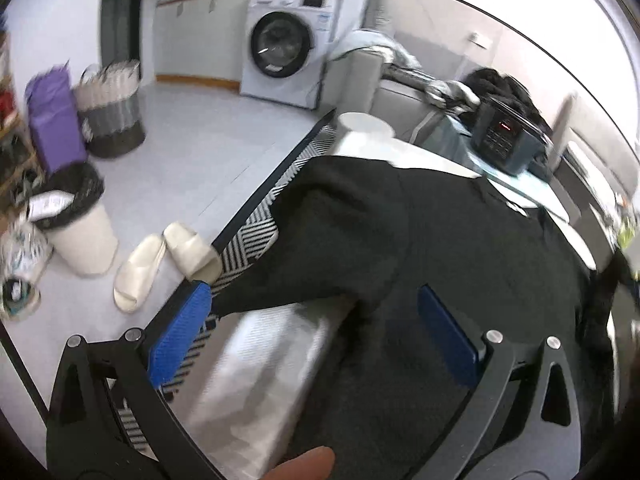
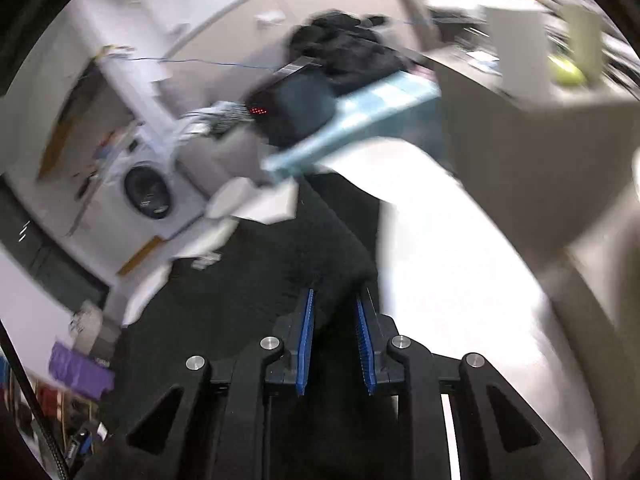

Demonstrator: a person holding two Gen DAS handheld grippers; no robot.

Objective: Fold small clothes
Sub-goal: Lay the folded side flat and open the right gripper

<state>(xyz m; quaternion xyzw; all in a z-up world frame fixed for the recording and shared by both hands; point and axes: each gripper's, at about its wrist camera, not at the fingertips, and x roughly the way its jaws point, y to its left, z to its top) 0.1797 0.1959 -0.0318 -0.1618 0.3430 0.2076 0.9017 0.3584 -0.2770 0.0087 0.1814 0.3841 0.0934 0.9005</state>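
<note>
A black garment [image 1: 420,240] lies spread over a white table [image 1: 272,360], one part hanging past the left edge. My left gripper [image 1: 312,292] hovers just above the cloth, open wide, its blue pads [image 1: 180,332] far apart with nothing pinched. A fingertip shows at the bottom of that view. In the blurred right wrist view the same black garment [image 2: 280,272] covers the table [image 2: 440,240], and a raised fold of it sits between the narrow blue pads [image 2: 306,332] of my right gripper [image 2: 336,294], which is shut on that fold.
A dark appliance with a red display [image 1: 504,136] stands at the table's far end on a teal cloth. On the floor to the left are a striped rug [image 1: 256,236], pale slippers [image 1: 160,264], a white bin [image 1: 80,232], a laundry basket [image 1: 112,112] and a washing machine [image 1: 280,52].
</note>
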